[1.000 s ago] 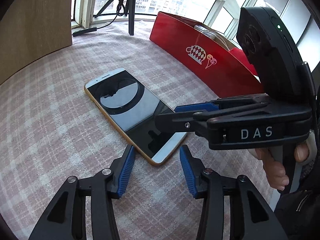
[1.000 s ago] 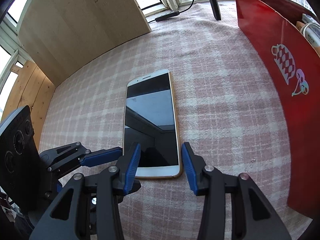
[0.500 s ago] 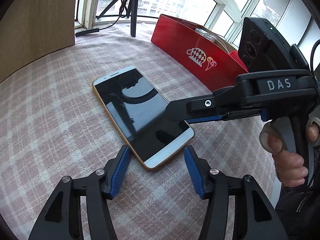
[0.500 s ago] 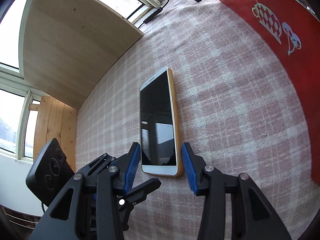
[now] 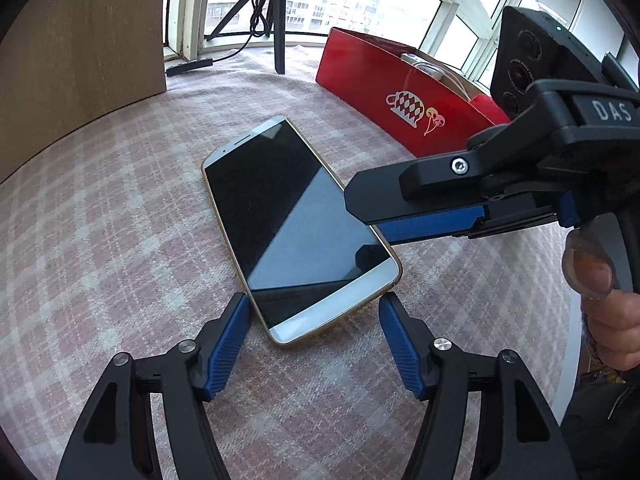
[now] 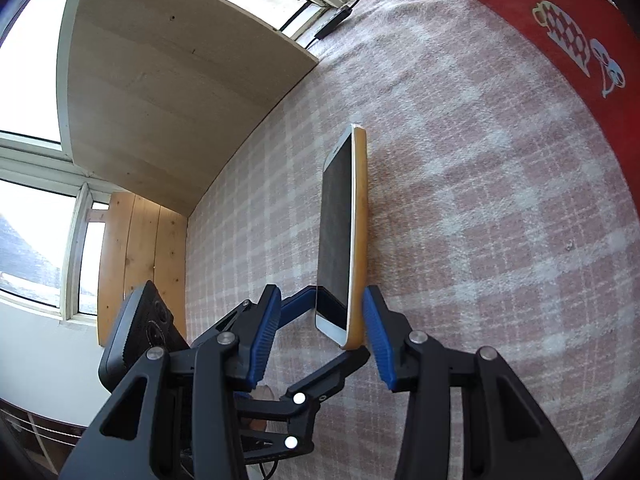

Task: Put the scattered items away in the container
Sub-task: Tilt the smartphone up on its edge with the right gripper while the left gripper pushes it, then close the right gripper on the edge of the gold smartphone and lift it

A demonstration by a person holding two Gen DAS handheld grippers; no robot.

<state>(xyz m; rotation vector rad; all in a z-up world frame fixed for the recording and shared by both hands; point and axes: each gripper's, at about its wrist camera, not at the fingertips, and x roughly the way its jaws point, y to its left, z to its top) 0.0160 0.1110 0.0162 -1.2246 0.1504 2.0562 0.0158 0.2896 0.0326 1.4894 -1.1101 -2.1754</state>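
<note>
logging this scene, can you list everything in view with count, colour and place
phone: 1, white front, gold edge, flat on the cloth between both claws
cloth: 1, pink and white check, covering the surface
box: 1, red with a printed picture, far right, white items inside
tripod: 1, black, by the window at the back
board: 1, light wood, back left
left claw: 1, black with blue pads, open at the phone's near end
right claw: 1, black with blue pads, open around the phone's edge
hand: 1, on the right claw's handle
</note>
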